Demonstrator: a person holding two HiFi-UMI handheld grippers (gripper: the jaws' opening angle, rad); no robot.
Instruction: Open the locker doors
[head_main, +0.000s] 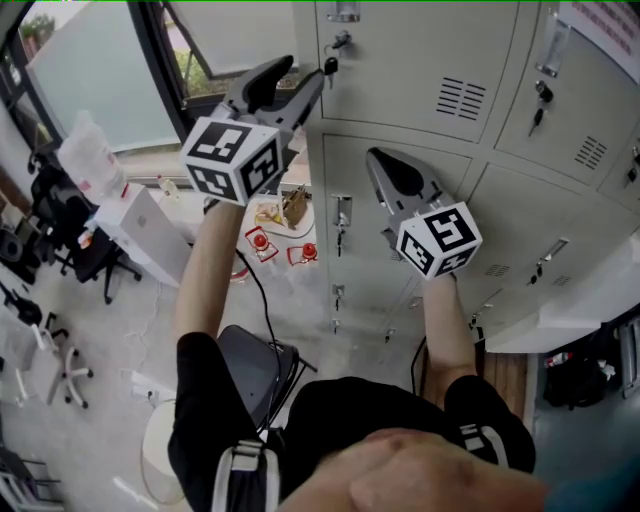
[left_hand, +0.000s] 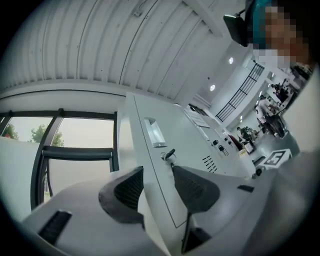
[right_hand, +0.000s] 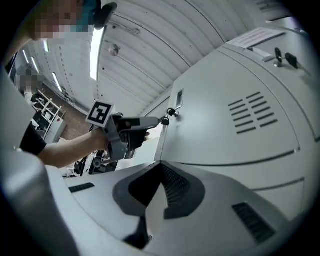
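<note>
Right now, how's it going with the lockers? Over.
Left hand-held gripper open, tips by the key in the upper locker door. Right hand-held gripper shut, empty. Door looks closed. Nothing in the way.

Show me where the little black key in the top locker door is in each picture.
Head view: the black-headed key hangs at top centre, on the grey metal locker door.
Left gripper view: the key sits mid-picture, below the recessed handle.
Right gripper view: the key is left of centre, at the door's edge.
Shared landmark: the door's vent slots.
</note>
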